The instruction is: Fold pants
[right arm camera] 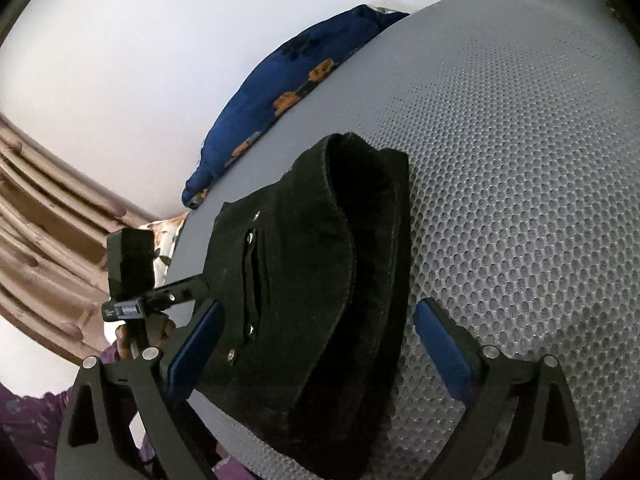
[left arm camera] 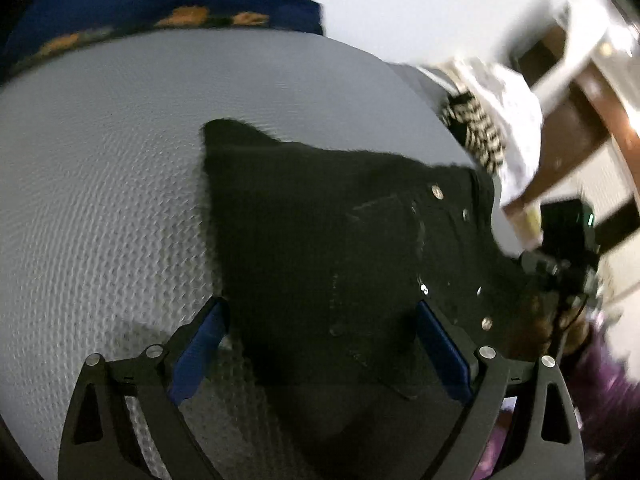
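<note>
**Folded black pants on the mattress, both grippers wide apart**

The black pants (left arm camera: 320, 240) lie folded in a compact bundle on the grey mesh-textured mattress (left arm camera: 100, 200), near a blue patterned pillow (right arm camera: 280, 80). The left gripper (left arm camera: 322, 344) hovers over the bundle, jaws spread wide, clamping nothing. The right gripper (right arm camera: 316, 344) likewise stands wide open, the pants between its blue pads (right arm camera: 440, 352) but not pinched.

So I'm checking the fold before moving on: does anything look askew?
Yes: the black pants lie folded on the grey mesh surface, but the far end bulges up and the layers don't line up, so the stack is uneven.
</note>
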A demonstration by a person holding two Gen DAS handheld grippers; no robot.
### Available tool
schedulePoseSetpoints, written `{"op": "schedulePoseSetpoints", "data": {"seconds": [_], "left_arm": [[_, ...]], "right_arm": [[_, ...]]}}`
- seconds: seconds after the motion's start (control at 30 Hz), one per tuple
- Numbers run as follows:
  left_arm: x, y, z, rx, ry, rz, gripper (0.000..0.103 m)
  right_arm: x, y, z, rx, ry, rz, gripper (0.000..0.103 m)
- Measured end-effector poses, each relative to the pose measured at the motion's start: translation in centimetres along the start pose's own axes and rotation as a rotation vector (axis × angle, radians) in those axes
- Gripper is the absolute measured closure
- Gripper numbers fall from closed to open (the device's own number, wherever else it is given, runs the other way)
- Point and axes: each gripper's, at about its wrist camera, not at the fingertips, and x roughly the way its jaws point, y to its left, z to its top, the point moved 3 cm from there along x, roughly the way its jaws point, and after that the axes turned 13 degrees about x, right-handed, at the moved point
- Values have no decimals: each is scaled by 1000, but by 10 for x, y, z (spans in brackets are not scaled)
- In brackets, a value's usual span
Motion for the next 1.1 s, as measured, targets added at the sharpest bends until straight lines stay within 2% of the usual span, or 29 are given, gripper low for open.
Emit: {"op": "schedulePoseSetpoints", "data": {"seconds": [0.1, 0.3, 0.43, 0.5, 0.6, 0.63, 0.7, 0.77, 0.87, 0.9, 0.93, 0.97, 1.0, 1.03, 1.1], "left_arm": [[4, -3, 5, 23, -13, -53, 10], [4, 7, 10, -53, -44, -159, 10], [-2, 12, 3, -71, -71, -184, 15], [-4, 12, -1, -32, -73, -162, 19], [-3, 1, -3, 71, -60, -85, 17], [0, -5, -3, 111, -47, -60, 15], [6, -16, -2, 176, -27, -23, 5], [10, -22, -1, 198, -22, 9, 3], [9, -16, 1, 155, -49, -31, 4], [6, -10, 0, 109, -69, -67, 5], [3, -5, -1, 76, -81, -86, 7], [1, -2, -1, 51, -88, -93, 19], [0, 3, -1, 43, -83, -69, 38], [-1, 6, -2, 38, -84, -58, 45], [-6, 16, -3, -11, -105, -87, 66]], "right_arm": [[1, 0, 2, -16, 21, 16, 7], [9, 5, 12, -13, 91, 115, 6], [10, 8, 12, -5, 135, 175, 7], [8, 4, 13, 6, 152, 192, 11], [8, -1, 17, 14, 180, 181, 24], [11, 0, 18, 14, 197, 150, 25], [16, 4, 18, 0, 212, 116, 23], [24, 11, 17, -20, 219, 92, 22], [35, 17, 15, -32, 236, 50, 40], [38, 16, 14, -14, 235, 51, 51], [39, 14, 14, -3, 235, 47, 61], [40, 12, 13, 7, 238, 50, 62], [40, 11, 12, 16, 227, 60, 64], [39, 9, 12, 24, 219, 67, 65], [37, 10, 11, 34, 197, 75, 68]]}}
